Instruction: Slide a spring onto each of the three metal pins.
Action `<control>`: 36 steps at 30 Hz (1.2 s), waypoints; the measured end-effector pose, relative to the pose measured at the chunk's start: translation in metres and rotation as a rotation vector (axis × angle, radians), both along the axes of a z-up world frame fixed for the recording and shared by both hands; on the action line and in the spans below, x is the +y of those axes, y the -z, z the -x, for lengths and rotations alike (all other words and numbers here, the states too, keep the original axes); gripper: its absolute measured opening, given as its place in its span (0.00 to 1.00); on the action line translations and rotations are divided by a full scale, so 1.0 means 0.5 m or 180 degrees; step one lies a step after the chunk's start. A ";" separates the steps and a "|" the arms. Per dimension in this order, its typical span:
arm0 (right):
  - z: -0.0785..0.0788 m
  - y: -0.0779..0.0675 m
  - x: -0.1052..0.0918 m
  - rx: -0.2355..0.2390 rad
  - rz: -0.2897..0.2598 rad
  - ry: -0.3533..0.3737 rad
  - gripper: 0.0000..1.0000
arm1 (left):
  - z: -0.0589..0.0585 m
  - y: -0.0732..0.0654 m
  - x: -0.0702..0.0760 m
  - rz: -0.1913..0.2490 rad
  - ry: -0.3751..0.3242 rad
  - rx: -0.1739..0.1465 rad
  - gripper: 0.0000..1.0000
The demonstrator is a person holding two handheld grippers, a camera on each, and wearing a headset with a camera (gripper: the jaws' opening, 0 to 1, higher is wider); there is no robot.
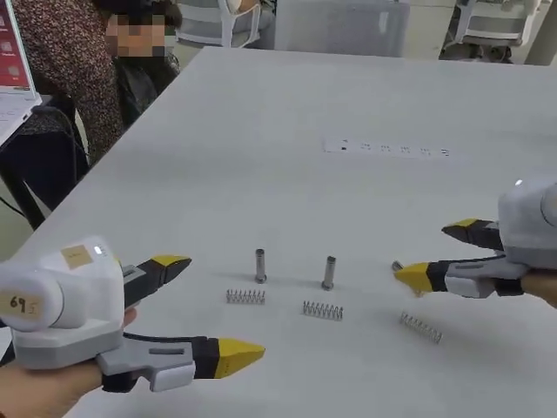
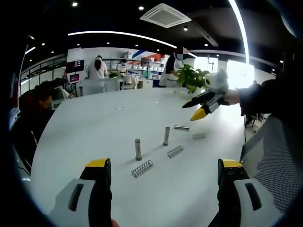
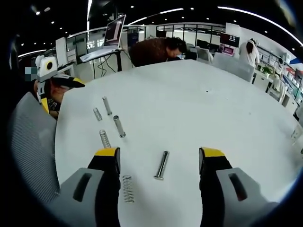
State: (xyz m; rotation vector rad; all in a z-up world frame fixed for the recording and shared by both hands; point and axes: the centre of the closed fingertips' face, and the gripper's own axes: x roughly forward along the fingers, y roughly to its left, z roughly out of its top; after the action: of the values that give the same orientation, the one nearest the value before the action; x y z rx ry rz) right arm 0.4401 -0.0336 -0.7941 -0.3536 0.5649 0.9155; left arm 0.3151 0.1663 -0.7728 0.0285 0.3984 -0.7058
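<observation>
Springs are all loose on the white bench (image 1: 261,157). None is on a pin, so all three fittings are left to do. The left spring (image 1: 245,297) lies just in front of the left upright pin (image 1: 259,266). The middle spring (image 1: 322,310) lies just in front of the second upright pin (image 1: 329,272), and the right spring (image 1: 420,327) lies apart to the right.

The third pin (image 3: 162,164) is flat on its side. In the right gripper view it lies between the jaws of the right claw (image 1: 422,252), which is spread wide and holds nothing. Whether a jaw tip touches that pin is hard to tell from the head view.

The left claw (image 1: 218,305) hovers near the left spring, also wide and empty. The flat pin will probably need standing up or holding before it can take a spring.
</observation>
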 end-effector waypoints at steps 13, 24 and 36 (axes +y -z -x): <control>-0.012 0.045 0.003 0.0195 0.0384 0.0114 0.53 | 0.004 0.002 0.002 -0.0008 -0.0029 0.0017 0.92; -0.024 0.070 0.014 0.0304 0.0615 0.0147 0.34 | 0.004 0.008 0.005 0.0000 -0.0046 0.0039 0.92; -0.030 0.094 0.020 0.0442 0.0784 0.0186 0.24 | 0.005 0.008 0.008 0.0014 -0.0062 0.0043 0.92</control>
State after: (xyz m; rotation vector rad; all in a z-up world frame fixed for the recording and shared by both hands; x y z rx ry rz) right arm 0.4553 -0.0237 -0.8412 -0.4951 0.8152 0.8194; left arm 0.3127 0.1703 -0.7770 0.0157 0.4097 -0.6879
